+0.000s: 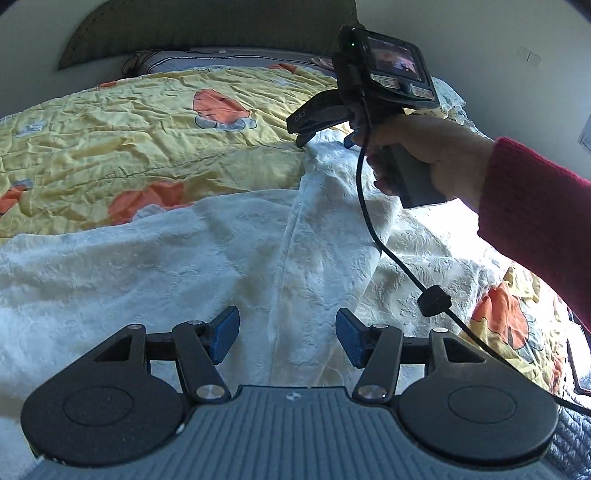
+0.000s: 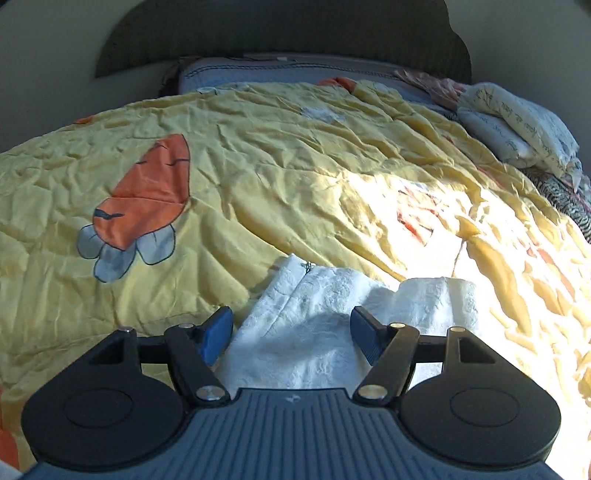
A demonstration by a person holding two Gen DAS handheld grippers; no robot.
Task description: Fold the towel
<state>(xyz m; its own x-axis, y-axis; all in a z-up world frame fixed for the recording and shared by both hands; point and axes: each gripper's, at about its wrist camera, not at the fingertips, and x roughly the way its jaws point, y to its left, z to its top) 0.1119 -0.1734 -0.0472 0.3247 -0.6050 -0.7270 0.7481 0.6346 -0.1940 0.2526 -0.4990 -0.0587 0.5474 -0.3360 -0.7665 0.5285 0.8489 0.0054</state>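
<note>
A white textured towel (image 1: 184, 258) lies rumpled across the bed, with a raised crease running away from me down its middle. My left gripper (image 1: 288, 334) is open just above the towel's near part, with nothing between its blue pads (image 1: 225, 332). A hand in a red sleeve holds my right gripper (image 1: 301, 133) at the towel's far corner. In the right wrist view that gripper (image 2: 291, 332) is open, and the towel's far edge (image 2: 314, 314) lies between and below its pads without being pinched.
A yellow quilt with orange carrot prints (image 2: 258, 166) covers the bed under the towel. Pillows (image 2: 517, 125) and a dark headboard (image 2: 277, 33) lie at the far end. A black cable (image 1: 388, 251) hangs from the right gripper over the towel.
</note>
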